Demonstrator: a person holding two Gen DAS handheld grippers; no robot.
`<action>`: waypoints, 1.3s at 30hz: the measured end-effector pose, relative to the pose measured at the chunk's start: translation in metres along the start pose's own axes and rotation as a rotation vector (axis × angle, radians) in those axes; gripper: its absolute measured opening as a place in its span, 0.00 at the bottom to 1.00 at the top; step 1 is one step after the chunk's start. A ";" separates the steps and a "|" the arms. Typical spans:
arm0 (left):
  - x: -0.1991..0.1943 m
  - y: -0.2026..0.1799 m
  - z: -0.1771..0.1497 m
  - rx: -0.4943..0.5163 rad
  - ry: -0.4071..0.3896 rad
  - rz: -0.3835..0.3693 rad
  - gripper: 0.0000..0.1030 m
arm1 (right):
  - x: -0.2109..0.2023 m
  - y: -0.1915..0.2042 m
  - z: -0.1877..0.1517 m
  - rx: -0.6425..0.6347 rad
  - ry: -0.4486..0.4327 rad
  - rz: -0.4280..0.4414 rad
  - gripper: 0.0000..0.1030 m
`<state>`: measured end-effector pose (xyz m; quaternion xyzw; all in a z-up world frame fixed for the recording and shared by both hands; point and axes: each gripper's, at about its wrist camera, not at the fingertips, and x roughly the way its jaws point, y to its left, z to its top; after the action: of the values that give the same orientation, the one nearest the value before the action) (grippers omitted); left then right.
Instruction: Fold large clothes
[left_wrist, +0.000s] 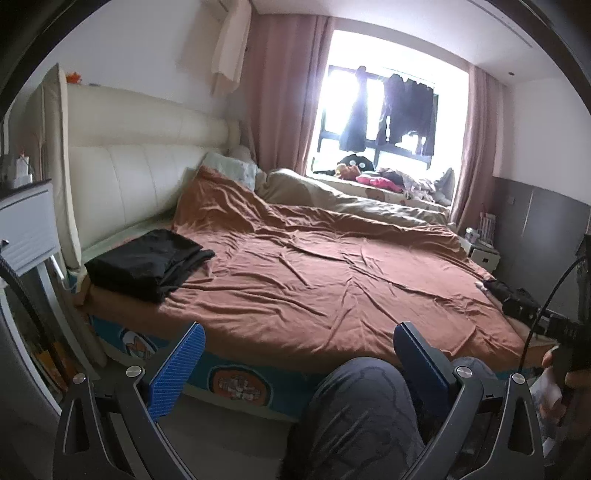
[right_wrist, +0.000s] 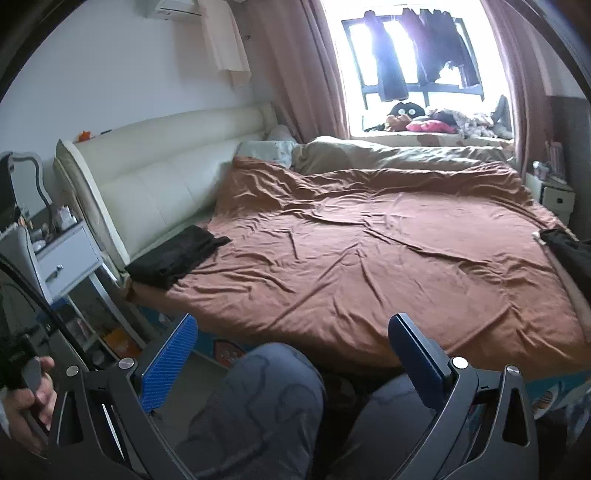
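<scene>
A wide bed (left_wrist: 314, 280) fills both views, covered by a rust-brown sheet (right_wrist: 369, 258) of thin, soft cloth creased in long shallow wrinkles. At the corner nearest the padded cream headboard (left_wrist: 147, 173) lies a stack of folded black clothes (left_wrist: 147, 264), flat and roughly square, with a loose edge trailing toward the middle of the bed. The left gripper (left_wrist: 295, 363) hangs in front of the bed's edge with its jaws spread wide and nothing between them; its blue finger pads (left_wrist: 177, 373) are ribbed plastic on dark metal arms. The right gripper (right_wrist: 291, 360) is likewise spread wide and empty. Below both, the person's knees in grey patterned trousers (right_wrist: 258, 406) press toward the mattress. A beige quilt (right_wrist: 388, 155) lies bunched along the far side under a bright window (left_wrist: 376, 110) with dark garments hanging in it, framed by pink curtains (left_wrist: 288, 92). Only the right view shows another dark garment (right_wrist: 569, 251) at the bed's right edge as cloth; the left view shows that spot as a dark, indistinct heap. A white nightstand (right_wrist: 70, 258) stands left of the headboard.
</scene>
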<state>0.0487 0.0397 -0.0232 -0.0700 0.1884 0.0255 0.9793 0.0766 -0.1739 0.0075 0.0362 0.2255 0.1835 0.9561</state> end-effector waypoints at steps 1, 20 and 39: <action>-0.003 -0.002 -0.002 0.004 -0.004 0.000 0.99 | -0.004 0.002 -0.005 -0.005 -0.007 -0.012 1.00; -0.030 -0.022 -0.015 0.024 -0.040 0.008 0.99 | -0.031 0.004 -0.035 0.015 -0.076 -0.057 1.00; -0.032 -0.023 -0.015 0.024 -0.035 0.000 0.99 | -0.031 0.005 -0.041 0.039 -0.068 -0.053 1.00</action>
<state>0.0152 0.0144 -0.0219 -0.0578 0.1717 0.0243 0.9832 0.0307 -0.1809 -0.0159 0.0549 0.1972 0.1521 0.9669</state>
